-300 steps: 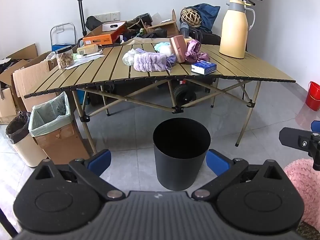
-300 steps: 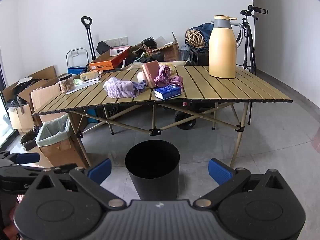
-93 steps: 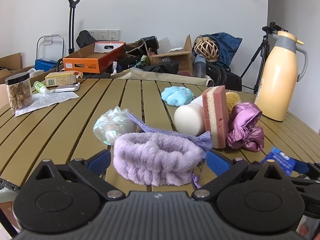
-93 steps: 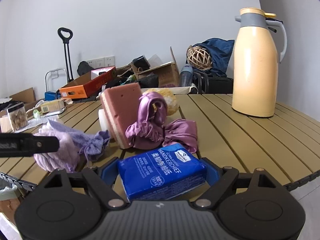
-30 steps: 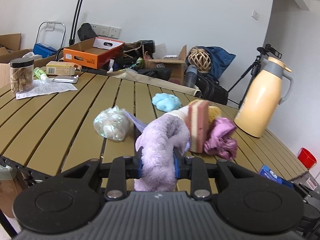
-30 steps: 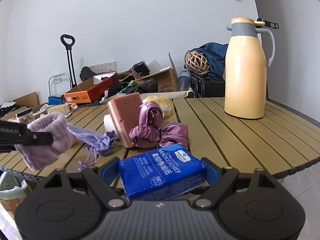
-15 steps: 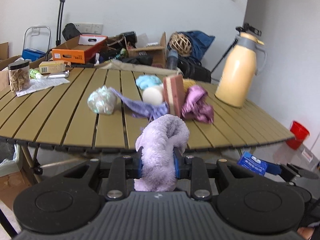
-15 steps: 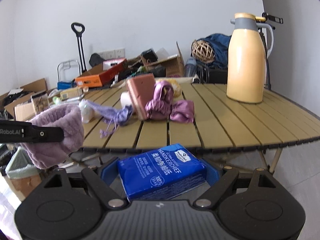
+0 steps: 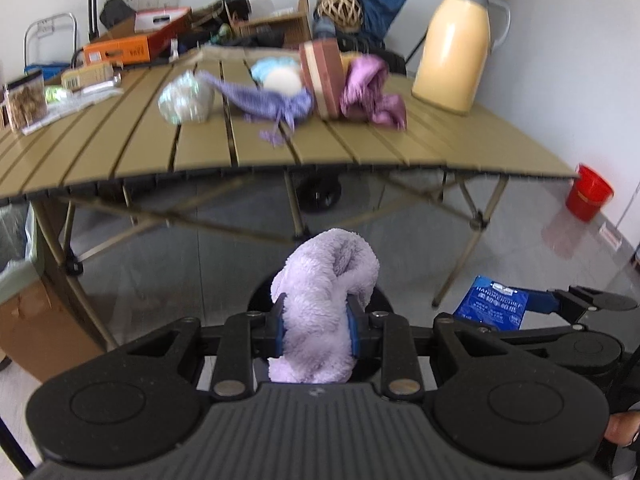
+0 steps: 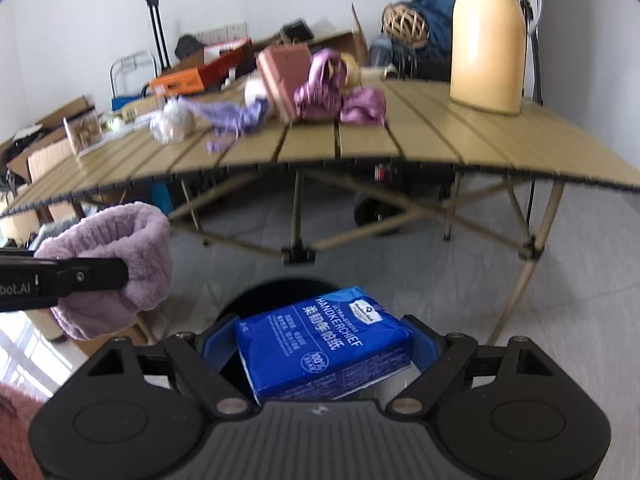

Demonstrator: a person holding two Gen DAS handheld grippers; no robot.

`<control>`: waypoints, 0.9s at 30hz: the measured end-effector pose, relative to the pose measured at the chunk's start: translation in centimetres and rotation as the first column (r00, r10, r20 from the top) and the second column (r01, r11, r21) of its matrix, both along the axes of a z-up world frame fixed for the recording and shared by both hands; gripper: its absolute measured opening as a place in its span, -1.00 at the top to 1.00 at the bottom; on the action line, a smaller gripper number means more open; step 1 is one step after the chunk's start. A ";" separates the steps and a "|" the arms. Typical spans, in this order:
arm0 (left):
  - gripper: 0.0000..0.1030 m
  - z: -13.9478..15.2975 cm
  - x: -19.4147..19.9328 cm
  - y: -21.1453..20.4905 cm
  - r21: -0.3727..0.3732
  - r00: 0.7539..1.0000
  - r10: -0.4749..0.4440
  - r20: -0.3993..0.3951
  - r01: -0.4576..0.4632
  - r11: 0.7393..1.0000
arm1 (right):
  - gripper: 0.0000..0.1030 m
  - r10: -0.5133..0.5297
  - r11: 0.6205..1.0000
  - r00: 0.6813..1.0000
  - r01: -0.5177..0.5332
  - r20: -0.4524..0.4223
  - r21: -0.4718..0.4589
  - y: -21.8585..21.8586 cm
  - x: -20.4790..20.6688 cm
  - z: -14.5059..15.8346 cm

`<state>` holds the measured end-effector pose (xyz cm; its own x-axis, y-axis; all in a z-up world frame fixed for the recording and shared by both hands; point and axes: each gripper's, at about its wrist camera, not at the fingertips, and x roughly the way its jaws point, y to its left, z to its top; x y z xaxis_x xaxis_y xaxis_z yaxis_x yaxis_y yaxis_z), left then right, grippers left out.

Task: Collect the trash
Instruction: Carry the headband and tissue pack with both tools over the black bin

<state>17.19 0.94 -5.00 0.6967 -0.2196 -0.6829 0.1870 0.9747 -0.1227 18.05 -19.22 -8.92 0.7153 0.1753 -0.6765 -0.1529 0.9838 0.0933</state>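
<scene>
Left hand-held gripper (image 9: 316, 330) is clamped tight on a fluffy lilac headband (image 9: 324, 304), squashed between the blue pads with both ends flopping out above and below. Right hand-held gripper (image 10: 324, 350) has its jaws spread wide but pressed against both ends of a blue tissue pack (image 10: 324, 350), so it's a grip, not an open hand. From the left camera you can see that pack (image 9: 494, 307) off to the side, held just beside the left one.

Right below both of them is the black bin (image 10: 276, 300) on the floor. Its dark mouth shows directly behind the headband in the left view and behind the tissue pack in the right view, so both items look like they're sitting above or very near the opening. Can't see inside it, so no idea what's in there.

So progress-wise: two things picked up and carried off the worktop (image 9: 360, 148), neither dropped yet. I'd guess letting go is the next bit.

Plenty left up there though: a crumpled plastic wad (image 9: 186, 98), a purple drawstring pouch (image 9: 268, 100), a pink sponge block (image 9: 322, 76), a mauve satin cloth (image 9: 370, 92), something light blue (image 9: 274, 66) and a pale round thing (image 9: 282, 80) behind. The big yellow jug (image 9: 458, 40) and the jar (image 9: 26, 98) probably aren't trash.
</scene>
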 end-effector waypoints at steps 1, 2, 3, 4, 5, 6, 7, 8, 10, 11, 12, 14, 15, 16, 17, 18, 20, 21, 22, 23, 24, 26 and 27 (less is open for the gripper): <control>0.46 -0.4 -0.2 -0.1 0.004 1.000 -0.001 -0.016 0.002 1.000 | -0.66 0.000 1.000 1.000 0.000 -0.015 -0.002 0.0 -0.2 -0.3; 0.46 -0.8 -0.4 -0.1 0.007 0.999 -0.003 -0.033 0.004 1.000 | -0.66 -0.001 1.000 1.000 0.001 -0.030 -0.003 0.0 -0.5 -0.7; 0.46 -1.2 -0.6 -0.1 0.010 0.999 -0.004 -0.049 0.005 1.000 | -0.66 -0.001 1.000 0.999 0.001 -0.047 -0.003 0.0 -0.7 -1.0; 0.46 -1.6 -0.9 -0.1 0.014 0.998 -0.004 -0.063 0.005 1.000 | -0.66 -0.002 1.000 0.998 0.002 -0.063 -0.002 -0.1 -0.9 -1.4; 0.46 -1.9 -1.0 -0.1 0.018 0.997 -0.003 -0.078 0.004 1.000 | -0.66 -0.004 1.000 0.997 0.004 -0.082 -0.001 -0.1 -1.2 -1.8; 0.46 -2.3 -1.2 -0.1 0.020 0.996 -0.002 -0.093 0.004 1.000 | -0.66 -0.006 1.000 0.995 0.006 -0.097 0.000 -0.1 -1.4 -2.0; 0.46 -2.6 -1.3 -0.1 0.023 0.994 -0.002 -0.110 0.004 1.000 | -0.66 -0.006 1.000 0.994 0.006 -0.114 -0.001 -0.1 -1.5 -2.3; 0.46 -2.9 -1.4 -0.1 0.026 0.992 -0.001 -0.124 0.005 1.000 | -0.66 -0.007 1.000 0.992 0.007 -0.128 -0.001 -0.1 -1.6 -2.6; 0.46 -3.5 -1.7 0.0 0.031 0.988 -0.001 -0.153 0.006 0.999 | -0.66 -0.009 1.000 0.988 0.009 -0.154 -0.004 -0.1 -1.8 -3.1; 0.46 -3.8 -1.8 0.1 0.035 0.986 0.000 -0.166 0.006 0.999 | -0.66 -0.011 1.000 0.987 0.010 -0.163 -0.006 0.0 -1.8 -3.3; 0.46 -4.0 -1.8 0.1 0.040 0.984 0.002 -0.177 0.006 0.999 | -0.66 -0.015 1.000 0.985 0.014 -0.174 -0.006 0.0 -1.9 -3.4; 0.46 -4.4 -1.7 0.1 0.045 0.981 0.006 -0.193 0.002 0.999 | -0.66 -0.017 1.000 0.981 0.016 -0.194 -0.006 0.1 -1.9 -3.7; 0.46 -4.5 -1.6 0.2 0.047 0.980 0.008 -0.199 0.001 0.999 | -0.66 -0.017 1.000 0.979 0.016 -0.202 -0.007 0.1 -1.8 -3.8; 0.46 -4.6 -1.5 0.2 0.050 0.979 0.009 -0.204 0.001 0.999 | -0.66 -0.017 1.000 0.977 0.015 -0.211 -0.010 0.2 -1.8 -3.9; 0.46 -4.7 -1.4 0.2 0.053 0.978 0.009 -0.207 0.002 0.999 | -0.66 -0.016 1.000 0.976 0.014 -0.219 -0.012 0.3 -1.7 -4.0; 0.46 -4.7 -1.3 0.2 0.053 0.978 0.008 -0.211 0.003 0.999 | -0.66 -0.015 1.000 0.973 0.012 -0.229 -0.014 0.3 -1.7 -4.1; 0.46 -4.9 -1.1 0.1 0.057 0.976 0.004 -0.219 0.009 0.998 | -0.66 -0.015 1.000 0.969 0.011 -0.248 -0.017 0.4 -1.7 -4.5; 0.46 -5.0 -1.0 0.0 0.061 0.974 0.003 -0.225 0.011 0.998 | -0.66 -0.016 1.000 0.966 0.011 -0.256 -0.020 0.4 -1.6 -4.6; 0.46 -5.1 -0.9 -0.1 0.063 0.973 0.002 -0.230 0.013 0.998 | -0.66 -0.016 1.000 0.965 0.011 -0.262 -0.021 0.4 -1.6 -4.6; 0.46 -5.3 -0.7 -0.2 0.065 0.972 0.002 -0.236 0.014 0.998 | -0.66 -0.017 1.000 0.963 0.011 -0.267 -0.024 0.4 -1.6 -4.7; 0.46 -5.4 -0.6 -0.2 0.067 0.970 0.002 -0.241 0.014 0.998 | -0.66 -0.017 1.000 0.962 0.010 -0.272 -0.028 0.4 -1.6 -4.8; 0.46 -5.6 -0.4 -0.3 0.069 0.968 0.004 -0.250 0.013 0.998 | -0.66 -0.016 0.999 0.960 0.007 -0.278 -0.032 0.5 -1.4 -4.9; 0.46 -5.7 -0.3 -0.3 0.068 0.967 0.006 -0.254 0.011 0.998 | -0.66 -0.013 0.999 0.960 0.004 -0.281 -0.033 0.5 -1.3 -4.9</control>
<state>16.86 0.67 -10.67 0.4980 -0.1676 -0.8508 0.1609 0.9820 -0.0992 16.75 -18.71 -13.80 0.4972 0.1452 -0.8554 -0.1163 0.9882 0.1001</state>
